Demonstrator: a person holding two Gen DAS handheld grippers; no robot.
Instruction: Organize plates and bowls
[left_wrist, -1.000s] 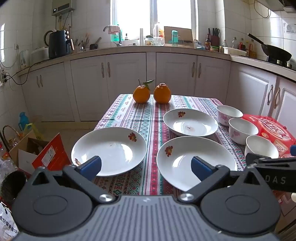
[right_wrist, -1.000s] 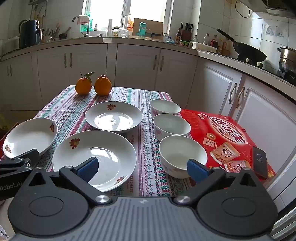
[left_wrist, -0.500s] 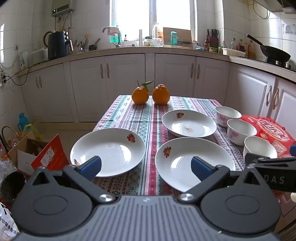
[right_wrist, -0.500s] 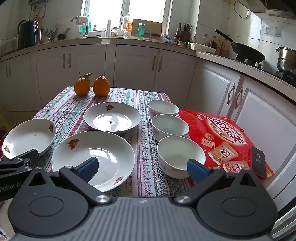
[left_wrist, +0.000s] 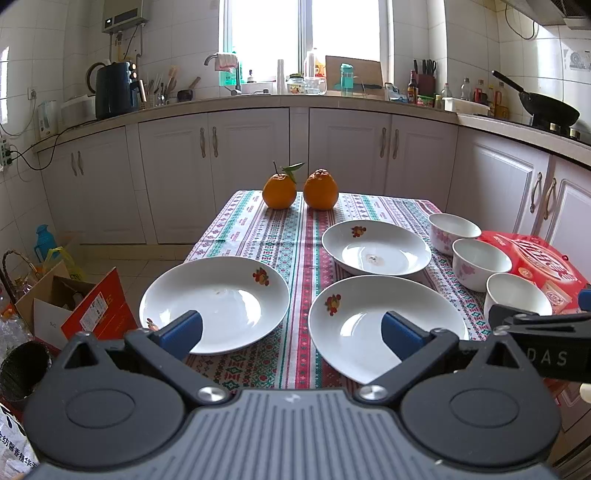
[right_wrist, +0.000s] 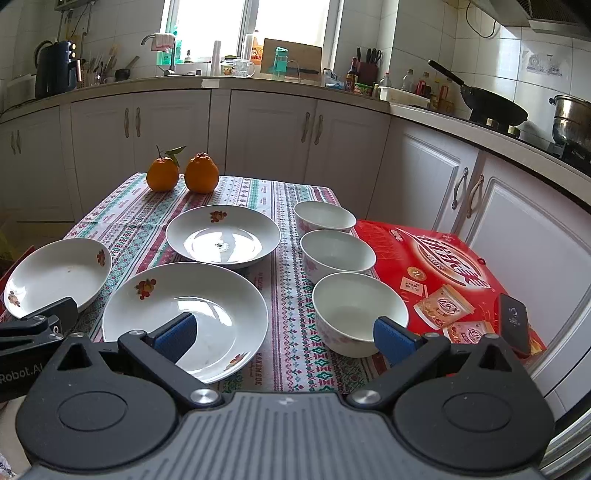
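Observation:
Three white plates with small fruit prints lie on the patterned tablecloth: a left plate (left_wrist: 218, 301) (right_wrist: 55, 275), a near middle plate (left_wrist: 384, 325) (right_wrist: 192, 317) and a far plate (left_wrist: 376, 253) (right_wrist: 223, 234). Three white bowls stand in a row on the right: far bowl (right_wrist: 324, 216) (left_wrist: 454, 229), middle bowl (right_wrist: 337, 251) (left_wrist: 480, 262), near bowl (right_wrist: 356, 312) (left_wrist: 517, 293). My left gripper (left_wrist: 291, 332) is open and empty, hovering at the near table edge between the left and middle plates. My right gripper (right_wrist: 284, 334) is open and empty between the middle plate and the near bowl.
Two oranges (left_wrist: 299, 190) (right_wrist: 183, 175) sit at the far end of the table. A red box (right_wrist: 443, 273) with a dark phone (right_wrist: 513, 323) on it lies right of the bowls. Cardboard boxes (left_wrist: 74, 302) and a bin (left_wrist: 22, 369) stand on the floor at left.
Both views have shifted very slightly, with the table appearing a little lower and nearer. Nothing on the table has moved and both grippers stay open.

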